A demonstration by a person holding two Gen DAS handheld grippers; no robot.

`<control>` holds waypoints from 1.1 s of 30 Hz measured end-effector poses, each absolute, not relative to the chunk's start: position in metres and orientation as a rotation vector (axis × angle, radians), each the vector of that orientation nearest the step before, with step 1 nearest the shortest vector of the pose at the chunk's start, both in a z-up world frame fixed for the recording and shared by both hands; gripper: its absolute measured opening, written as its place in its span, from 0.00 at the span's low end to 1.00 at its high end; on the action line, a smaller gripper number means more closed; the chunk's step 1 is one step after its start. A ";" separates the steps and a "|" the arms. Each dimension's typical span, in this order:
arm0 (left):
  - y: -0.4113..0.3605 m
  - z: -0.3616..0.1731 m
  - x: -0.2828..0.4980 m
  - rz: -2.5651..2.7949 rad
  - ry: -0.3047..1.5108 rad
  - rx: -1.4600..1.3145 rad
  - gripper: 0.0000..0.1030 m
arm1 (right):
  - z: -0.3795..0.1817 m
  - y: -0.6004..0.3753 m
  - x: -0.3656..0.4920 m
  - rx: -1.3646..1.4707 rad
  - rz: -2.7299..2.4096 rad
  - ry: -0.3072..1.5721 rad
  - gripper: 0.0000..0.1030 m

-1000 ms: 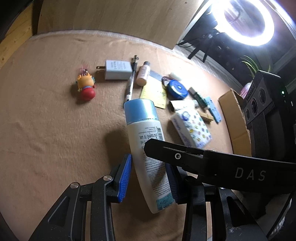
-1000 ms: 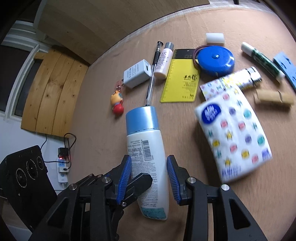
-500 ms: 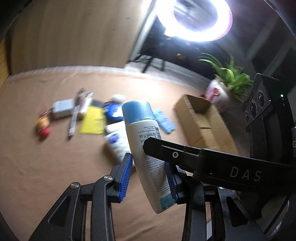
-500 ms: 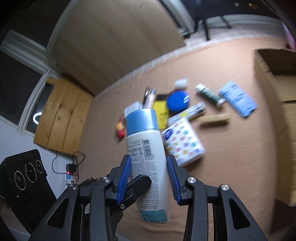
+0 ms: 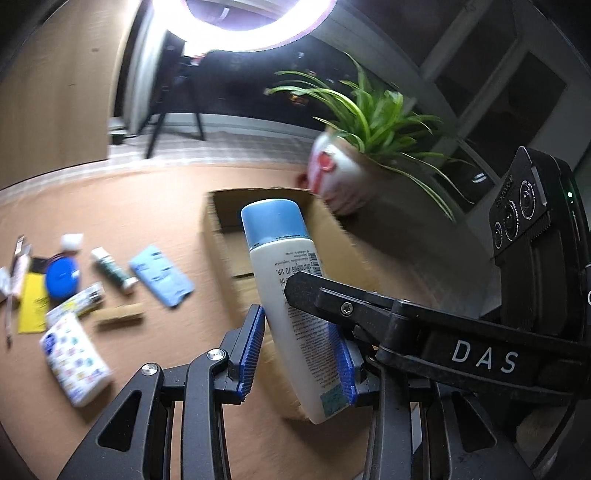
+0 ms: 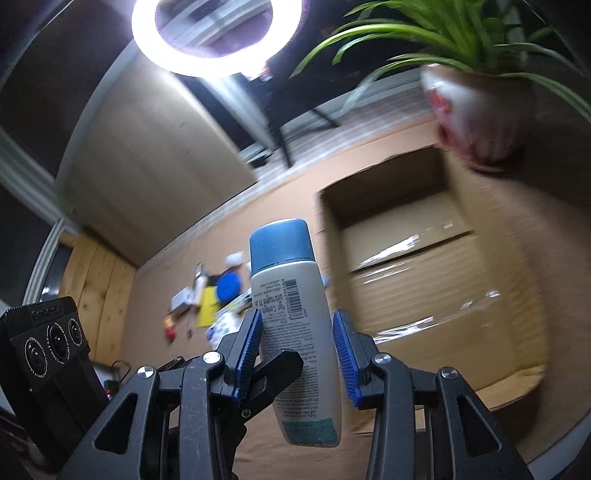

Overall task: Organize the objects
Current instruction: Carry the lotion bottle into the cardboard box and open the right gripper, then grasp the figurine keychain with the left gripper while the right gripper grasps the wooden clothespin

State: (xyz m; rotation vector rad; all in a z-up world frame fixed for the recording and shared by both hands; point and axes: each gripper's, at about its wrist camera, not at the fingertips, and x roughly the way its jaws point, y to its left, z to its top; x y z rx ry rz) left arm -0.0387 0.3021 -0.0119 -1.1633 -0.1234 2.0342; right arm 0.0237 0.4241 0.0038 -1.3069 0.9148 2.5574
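I have the bottle [image 5: 291,295] clenched in both grippers' jaws, left [image 5: 297,350] and right [image 6: 297,354], seemingly above the cardboard box [image 6: 406,266] on the worktop [image 5: 110,206].

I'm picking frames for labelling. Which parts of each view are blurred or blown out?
Left wrist view: the white bottle with the blue cap stays sharp, the clutter on the brown table smears, and the ring light glares. Right wrist view: the open cardboard box and potted plant streak.
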 end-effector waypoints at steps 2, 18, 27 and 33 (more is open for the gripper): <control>0.321 -0.012 -0.038 2.022 -0.112 -1.162 0.38 | 0.002 0.438 0.028 -1.287 2.550 0.931 0.36; 0.320 -0.029 -0.053 2.099 -0.045 -1.228 0.75 | 0.005 0.460 0.030 -1.227 2.548 0.786 0.59; 0.259 -0.024 -0.054 2.174 -0.063 -1.254 0.75 | 0.012 0.418 0.020 -1.277 2.643 0.799 0.59; 0.194 -0.029 -0.066 2.260 -0.107 -1.309 0.75 | 0.010 0.385 0.002 -1.337 2.697 0.773 0.59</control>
